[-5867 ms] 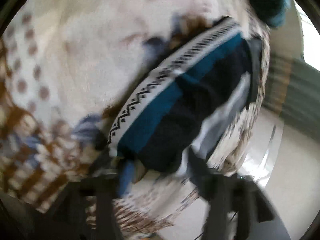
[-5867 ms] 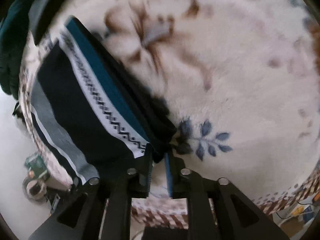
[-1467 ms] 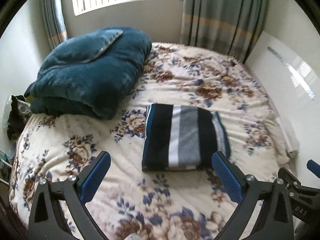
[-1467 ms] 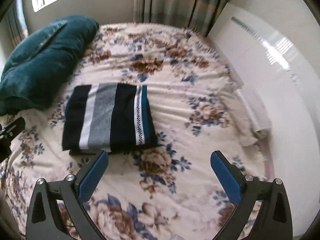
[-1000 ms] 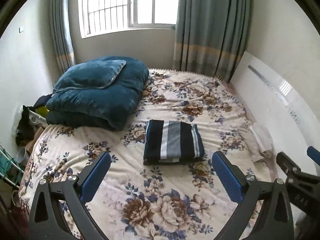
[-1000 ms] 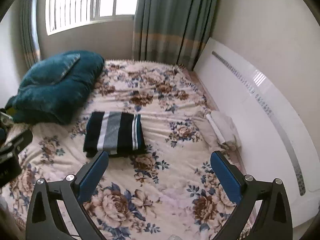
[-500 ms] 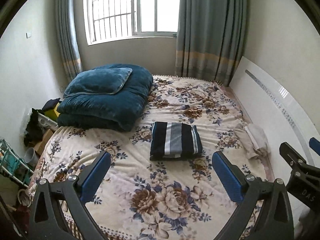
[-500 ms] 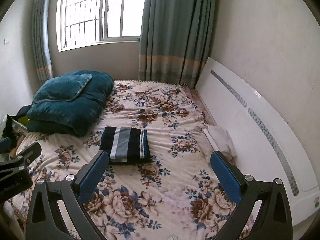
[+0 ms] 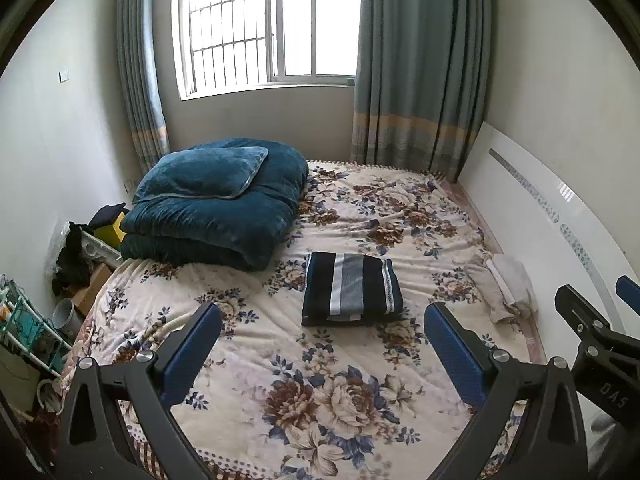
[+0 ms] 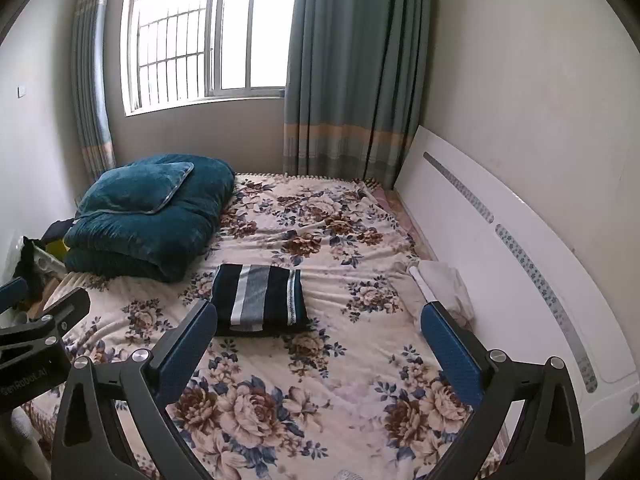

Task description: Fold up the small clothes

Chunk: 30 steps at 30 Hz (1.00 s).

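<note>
A folded striped garment (image 9: 352,289) lies flat near the middle of a bed covered by a flowered blanket (image 9: 320,380). It forms a neat, nearly square packet of dark navy, grey and white bands with a teal edge. The stripes run from the near side of the bed toward the window, and the slightly longer side runs across the bed, with the patterned teal edge to the right and thick folded layers showing at the near edge.

Both tools are now pulled far back from it. A few seconds ago they were pinching the cloth close up; a second ago the packet filled much more of each view. The garment looks unchanged since then, so the fold is probably finished and the person is stepping away.

The left gripper (image 9: 320,344) has its blue pads spread wide, holding nothing. The right gripper (image 10: 320,344) is likewise spread wide and empty.

A folded teal quilt (image 9: 212,216) with a pillow on top sits near the garment's far left. A pale rolled cloth (image 9: 508,280) lies at the bed's right edge beside a white headboard (image 9: 560,240). A curtained window (image 9: 272,24) is beyond.
</note>
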Tool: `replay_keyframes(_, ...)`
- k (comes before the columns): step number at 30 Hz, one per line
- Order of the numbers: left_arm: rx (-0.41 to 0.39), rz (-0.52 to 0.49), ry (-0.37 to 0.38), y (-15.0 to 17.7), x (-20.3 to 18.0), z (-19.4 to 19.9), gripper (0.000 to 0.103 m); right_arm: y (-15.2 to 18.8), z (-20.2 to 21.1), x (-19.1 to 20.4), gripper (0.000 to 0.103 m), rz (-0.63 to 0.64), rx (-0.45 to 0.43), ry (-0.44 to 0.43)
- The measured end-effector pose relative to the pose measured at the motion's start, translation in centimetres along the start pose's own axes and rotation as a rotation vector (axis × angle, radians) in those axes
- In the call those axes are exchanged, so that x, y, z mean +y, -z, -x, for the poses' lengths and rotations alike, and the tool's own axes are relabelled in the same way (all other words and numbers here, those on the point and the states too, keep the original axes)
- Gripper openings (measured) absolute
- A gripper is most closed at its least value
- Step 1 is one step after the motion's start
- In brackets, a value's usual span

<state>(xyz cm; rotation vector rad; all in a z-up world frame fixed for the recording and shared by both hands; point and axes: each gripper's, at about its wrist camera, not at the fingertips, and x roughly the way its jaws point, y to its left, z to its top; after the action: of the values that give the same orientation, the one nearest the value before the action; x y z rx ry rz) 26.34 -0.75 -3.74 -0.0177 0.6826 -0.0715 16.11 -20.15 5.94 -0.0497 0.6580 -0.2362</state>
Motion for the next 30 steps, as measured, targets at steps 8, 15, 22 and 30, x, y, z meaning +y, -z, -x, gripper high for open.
replay_keyframes(8,-0.017,0.018,-0.013,-0.17,0.25,0.3,0.103,-0.03,0.23,0.07,0.103,-0.001,-0.001,-0.003)
replay_keyframes(15,-0.018,0.026,-0.021,-0.38,0.22,0.3,0.103,-0.07,0.35,-0.03,0.103,0.002,-0.003,-0.006)
replay_keyframes(22,-0.018,0.031,-0.031,0.03,-0.02,0.7,0.103,-0.5,0.3,-0.09,0.103,0.011,-0.008,-0.03)
replay_keyframes(30,-0.025,0.031,-0.032,0.06,-0.06,0.96,0.103,-0.79,0.19,-0.02,0.103,0.012,-0.007,-0.042)
